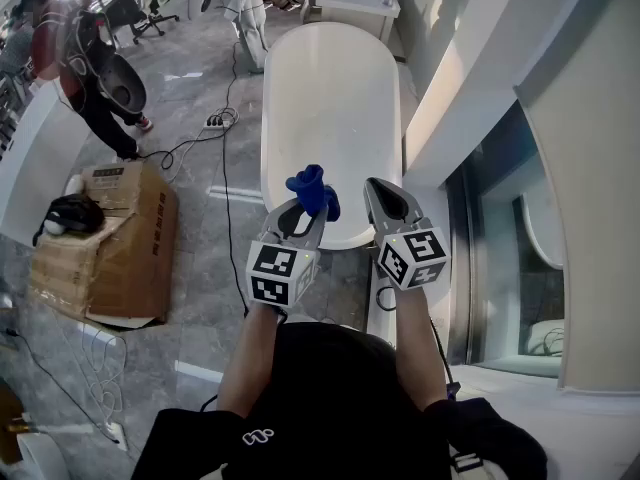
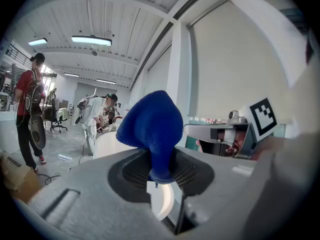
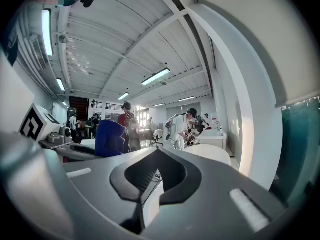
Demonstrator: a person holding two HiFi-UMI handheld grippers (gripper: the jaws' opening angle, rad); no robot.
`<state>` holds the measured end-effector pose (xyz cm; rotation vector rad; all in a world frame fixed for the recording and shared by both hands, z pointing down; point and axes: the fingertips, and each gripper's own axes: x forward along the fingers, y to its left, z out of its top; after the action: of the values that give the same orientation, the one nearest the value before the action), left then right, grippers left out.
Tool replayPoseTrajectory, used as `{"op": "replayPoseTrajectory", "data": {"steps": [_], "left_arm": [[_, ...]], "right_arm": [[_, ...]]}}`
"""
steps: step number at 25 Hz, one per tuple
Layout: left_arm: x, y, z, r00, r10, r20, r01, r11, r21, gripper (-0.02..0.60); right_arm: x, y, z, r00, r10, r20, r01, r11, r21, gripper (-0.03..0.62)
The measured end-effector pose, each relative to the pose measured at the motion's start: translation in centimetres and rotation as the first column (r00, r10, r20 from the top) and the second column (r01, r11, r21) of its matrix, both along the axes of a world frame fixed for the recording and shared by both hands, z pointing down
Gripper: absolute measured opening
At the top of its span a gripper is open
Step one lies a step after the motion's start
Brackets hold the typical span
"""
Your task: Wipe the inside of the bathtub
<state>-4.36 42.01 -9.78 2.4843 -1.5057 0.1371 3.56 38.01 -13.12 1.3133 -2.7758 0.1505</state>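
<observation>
- Left gripper (image 1: pixel 303 211): jaws clamped on a blue cloth (image 1: pixel 313 190). In the left gripper view the cloth (image 2: pixel 150 129) is pinched at its lower end, and the rest bulges up above the jaw tips of the gripper (image 2: pixel 160 176).
- Right gripper (image 1: pixel 386 196): jaws closed together w/ nothing between them. The right gripper view shows the gripper (image 3: pixel 150 179) w/ only a hollow gap between the ribbed pads.
- Both grippers are held up side by side, near each other, in front of the person, over the near end of the tub.
- Bathtub (image 1: pixel 330 98): white, freestanding, runs away from the person along the wall on the right. Looks empty inside, no water or objects seen.
- Cloth vs tub: apart. The cloth hangs in the air above the near rim, no contact w/ the inner surface.
- Progress (judgement): wiping looks not yet begun. Cloth is in hand = prep done, but can't tell from the white enamel if any part was already wiped.
- Left to do, prob.: lower left gripper into the basin, press cloth to bottom and walls, sweep from near end to far end.
- Around: cardboard box (image 1: pixel 110 238) and cables w/ a power strip (image 1: pixel 215 121) on the floor to the left, another person (image 1: pixel 90 78) further off. None are in the way.
</observation>
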Motion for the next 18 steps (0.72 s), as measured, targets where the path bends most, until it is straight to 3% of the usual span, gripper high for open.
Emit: {"op": "replayPoseTrajectory", "data": {"steps": [11, 18], "left_arm": [[-0.2, -1.3, 1.9, 1.0, -0.026, -0.003, 0.026, 0.998, -0.05, 0.104], [-1.1, -6.8, 5.9, 0.999, -0.006, -0.046, 0.001, 0.995, -0.103, 0.104]], "right_arm": [[0.3, -2.3, 1.3, 1.0, 0.024, 0.012, -0.024, 0.999, -0.029, 0.006], [3.3, -6.2, 5.5, 0.99, 0.137, -0.02, -0.139, 0.987, -0.082, 0.006]]}}
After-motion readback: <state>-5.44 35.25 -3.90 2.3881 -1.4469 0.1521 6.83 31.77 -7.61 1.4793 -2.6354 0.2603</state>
